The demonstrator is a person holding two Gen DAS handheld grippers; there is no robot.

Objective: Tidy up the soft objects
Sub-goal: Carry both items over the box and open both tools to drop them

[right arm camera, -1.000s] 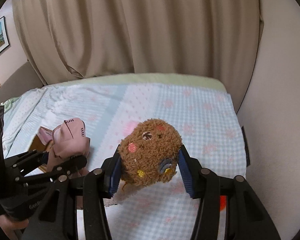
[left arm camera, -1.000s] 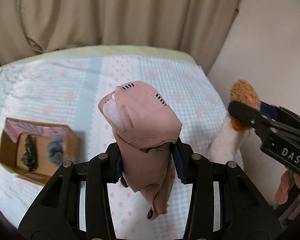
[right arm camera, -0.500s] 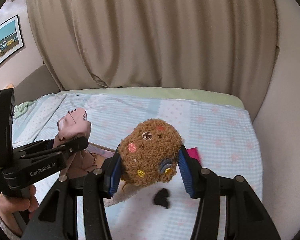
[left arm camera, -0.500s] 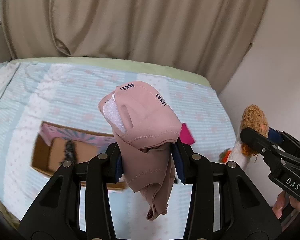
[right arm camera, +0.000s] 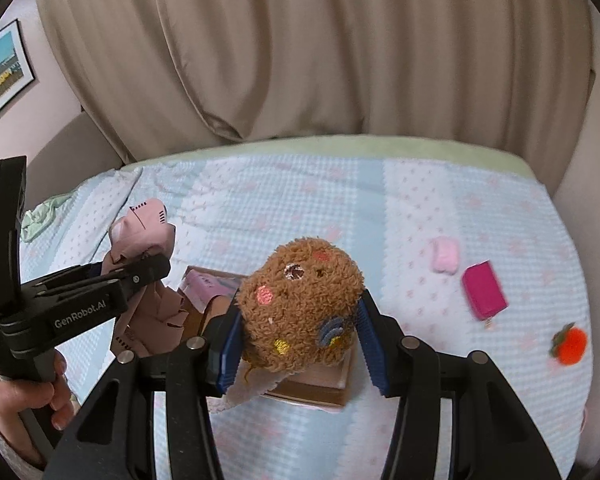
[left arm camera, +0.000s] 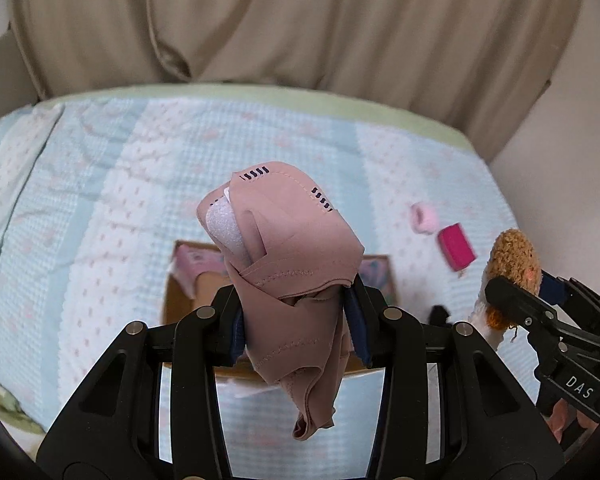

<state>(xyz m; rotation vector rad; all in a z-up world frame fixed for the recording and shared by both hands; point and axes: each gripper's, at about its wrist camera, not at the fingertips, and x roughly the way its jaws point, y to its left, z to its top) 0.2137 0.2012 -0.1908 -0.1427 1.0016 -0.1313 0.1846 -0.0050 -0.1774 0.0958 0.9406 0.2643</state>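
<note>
My left gripper (left arm camera: 296,328) is shut on a bundled pink garment (left arm camera: 288,264) that hangs above an open cardboard box (left arm camera: 180,292) on the bed. In the right wrist view the same left gripper (right arm camera: 156,268) shows at the left, with the pink garment (right arm camera: 144,232) in it. My right gripper (right arm camera: 300,340) is shut on a brown fuzzy plush toy (right arm camera: 300,300), held over the cardboard box (right arm camera: 320,388). The left wrist view catches that plush toy (left arm camera: 514,256) at its right edge.
The bed (right arm camera: 340,200) has a light blue checked cover. On its right side lie a pale pink soft item (right arm camera: 446,256), a magenta popsicle plush (right arm camera: 484,292) and an orange fruit plush (right arm camera: 572,344). Beige curtains (right arm camera: 300,60) hang behind. A hand (right arm camera: 32,396) holds the left gripper.
Both grippers have swung sideways across the bed with their loads. The cardboard box has moved from the left of the views to right under the grippers, and the small plush items have come into view.
</note>
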